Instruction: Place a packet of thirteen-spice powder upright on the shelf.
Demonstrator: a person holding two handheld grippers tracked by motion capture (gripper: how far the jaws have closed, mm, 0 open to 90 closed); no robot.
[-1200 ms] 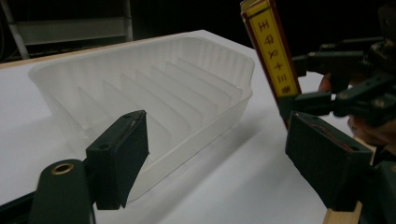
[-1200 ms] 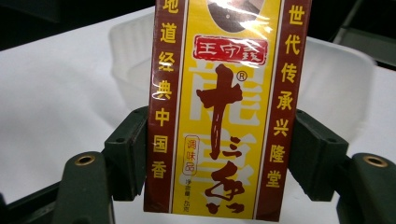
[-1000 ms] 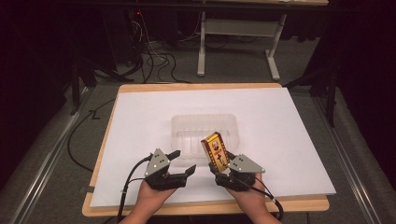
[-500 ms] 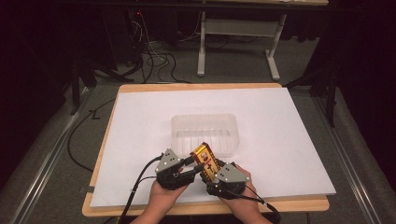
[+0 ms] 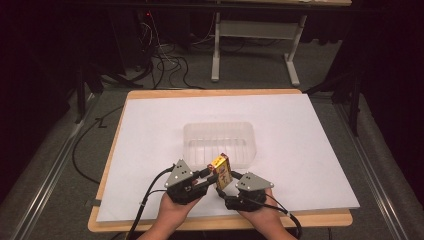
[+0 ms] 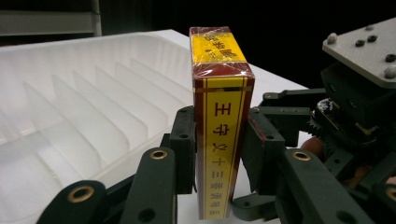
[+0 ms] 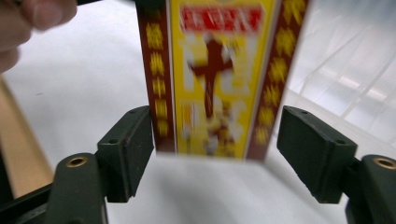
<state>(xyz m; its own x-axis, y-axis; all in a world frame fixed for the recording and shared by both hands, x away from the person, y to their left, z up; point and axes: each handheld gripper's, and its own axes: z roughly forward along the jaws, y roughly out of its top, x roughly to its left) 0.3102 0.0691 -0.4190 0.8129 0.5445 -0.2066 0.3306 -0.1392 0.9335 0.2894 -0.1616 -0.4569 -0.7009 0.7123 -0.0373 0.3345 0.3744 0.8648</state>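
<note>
Left gripper view: left gripper point(image 6: 217, 154) pinches yellow-red box point(image 6: 219, 116) upright; right gripper point(image 7: 219, 158) now spread, having released box since a second ago.

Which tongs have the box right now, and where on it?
The left tongs clamp the red-and-yellow box across its two broad faces, near the lower end. The right tongs stand open around it, pads apart from its sides.

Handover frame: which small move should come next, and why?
Probably draw the right gripper back from the box. The left gripper has its jaws pressed on the box's narrow sides, while the right gripper's jaws stand open with gaps either side of it. Then the left can carry it toward the clear tray.
</note>
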